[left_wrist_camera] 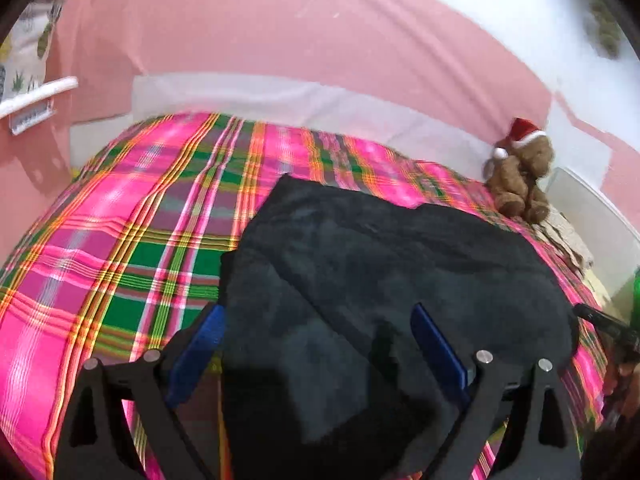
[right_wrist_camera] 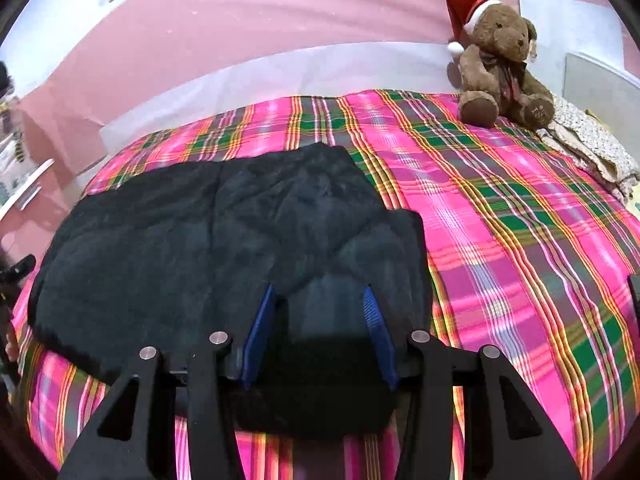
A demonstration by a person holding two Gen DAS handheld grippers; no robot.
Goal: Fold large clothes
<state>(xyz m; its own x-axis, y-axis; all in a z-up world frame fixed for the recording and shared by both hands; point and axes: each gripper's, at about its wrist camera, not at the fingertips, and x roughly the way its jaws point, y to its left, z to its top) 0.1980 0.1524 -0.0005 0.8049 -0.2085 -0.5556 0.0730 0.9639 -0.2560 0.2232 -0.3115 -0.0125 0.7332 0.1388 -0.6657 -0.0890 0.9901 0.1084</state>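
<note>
A large black fleece garment (left_wrist_camera: 384, 264) lies spread on a bed with a pink and green plaid cover (left_wrist_camera: 120, 240). My left gripper (left_wrist_camera: 320, 320) is open, its blue fingers (left_wrist_camera: 438, 344) straddling the garment's near left edge. In the right wrist view the same garment (right_wrist_camera: 192, 240) lies partly folded on the plaid cover (right_wrist_camera: 520, 220). My right gripper (right_wrist_camera: 318, 300) is open, with the garment's near right corner between its blue fingers (right_wrist_camera: 260, 328). Neither gripper is closed on the cloth.
A brown teddy bear with a red Santa hat (right_wrist_camera: 500, 60) sits at the bed's far right corner, also in the left wrist view (left_wrist_camera: 520, 172). Pale folded cloth (right_wrist_camera: 592, 148) lies beside it. A pink wall (right_wrist_camera: 280, 8) runs behind the bed. A white shelf (left_wrist_camera: 36, 96) is at left.
</note>
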